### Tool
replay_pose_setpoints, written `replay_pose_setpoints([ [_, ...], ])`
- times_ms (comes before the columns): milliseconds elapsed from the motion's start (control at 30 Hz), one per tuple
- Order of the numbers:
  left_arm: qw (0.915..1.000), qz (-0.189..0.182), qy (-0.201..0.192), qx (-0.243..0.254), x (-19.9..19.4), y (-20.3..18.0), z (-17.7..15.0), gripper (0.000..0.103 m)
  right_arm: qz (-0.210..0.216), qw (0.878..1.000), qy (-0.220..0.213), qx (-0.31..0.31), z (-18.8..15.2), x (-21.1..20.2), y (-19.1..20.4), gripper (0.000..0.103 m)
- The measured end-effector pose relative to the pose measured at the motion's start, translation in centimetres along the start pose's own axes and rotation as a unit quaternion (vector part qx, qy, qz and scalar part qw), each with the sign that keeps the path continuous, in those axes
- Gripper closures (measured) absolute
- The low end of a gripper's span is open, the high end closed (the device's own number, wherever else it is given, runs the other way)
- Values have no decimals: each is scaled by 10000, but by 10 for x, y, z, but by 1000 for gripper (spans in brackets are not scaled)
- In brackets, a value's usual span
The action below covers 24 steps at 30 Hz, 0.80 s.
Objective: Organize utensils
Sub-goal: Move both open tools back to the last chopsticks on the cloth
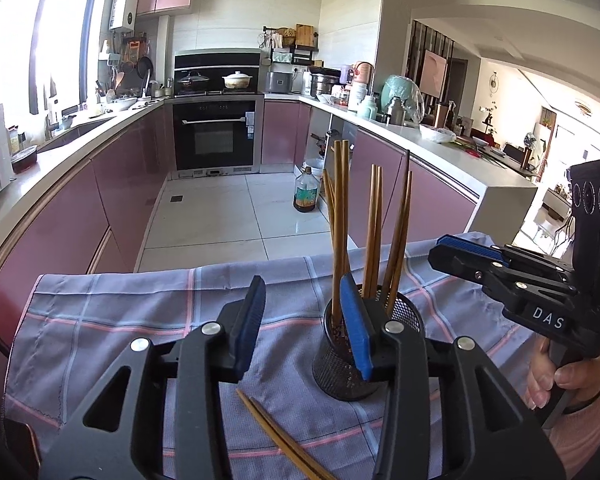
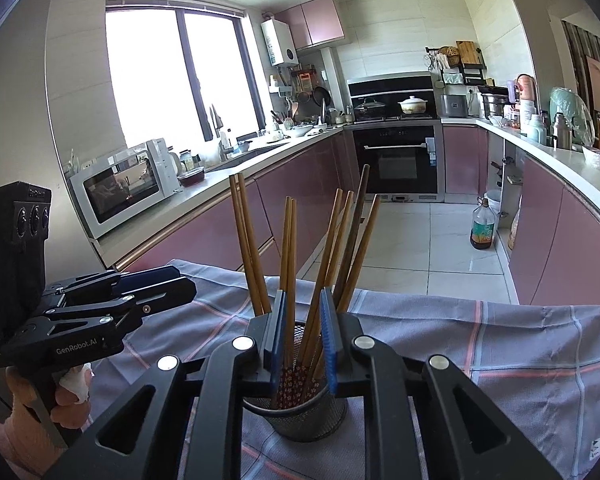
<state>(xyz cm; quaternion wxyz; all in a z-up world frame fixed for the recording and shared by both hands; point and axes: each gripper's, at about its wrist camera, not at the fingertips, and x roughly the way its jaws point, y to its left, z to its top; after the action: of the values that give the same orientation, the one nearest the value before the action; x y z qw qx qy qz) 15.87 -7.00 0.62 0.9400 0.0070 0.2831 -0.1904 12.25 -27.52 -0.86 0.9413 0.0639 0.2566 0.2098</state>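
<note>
Two brown wooden chopsticks [image 1: 284, 440] lay loose on the checked grey-blue cloth [image 1: 100, 320] at the bottom centre of the left wrist view, beneath the left gripper [image 1: 306, 328], whose jaws stood apart and empty beside the black mesh cup [image 1: 404, 320]; "DAS" showed at right. In the right wrist view, the right gripper [image 2: 305, 340] stood slightly parted around upright chopsticks [image 2: 288, 264] at centre, whether gripping them I cannot tell; "GenRobot.AI" read at left, and a snagged stick might tip the cup.

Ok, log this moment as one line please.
step: sorting chopsticks | left gripper: open, empty | right gripper: open over mesh cup | in cup: chopsticks | loose pair: on cloth
</note>
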Motion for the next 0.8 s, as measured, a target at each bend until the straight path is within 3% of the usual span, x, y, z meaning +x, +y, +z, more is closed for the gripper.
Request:
replay_pose_setpoints([
  [333,9995,236,117,-199,-31,24,-43,60,485,9981,137,-342,-22,-18,25,75],
  [800,9932,475,879,-594,-36,58,-124,60,929,9870,1289,-252,-90,21,52,74],
])
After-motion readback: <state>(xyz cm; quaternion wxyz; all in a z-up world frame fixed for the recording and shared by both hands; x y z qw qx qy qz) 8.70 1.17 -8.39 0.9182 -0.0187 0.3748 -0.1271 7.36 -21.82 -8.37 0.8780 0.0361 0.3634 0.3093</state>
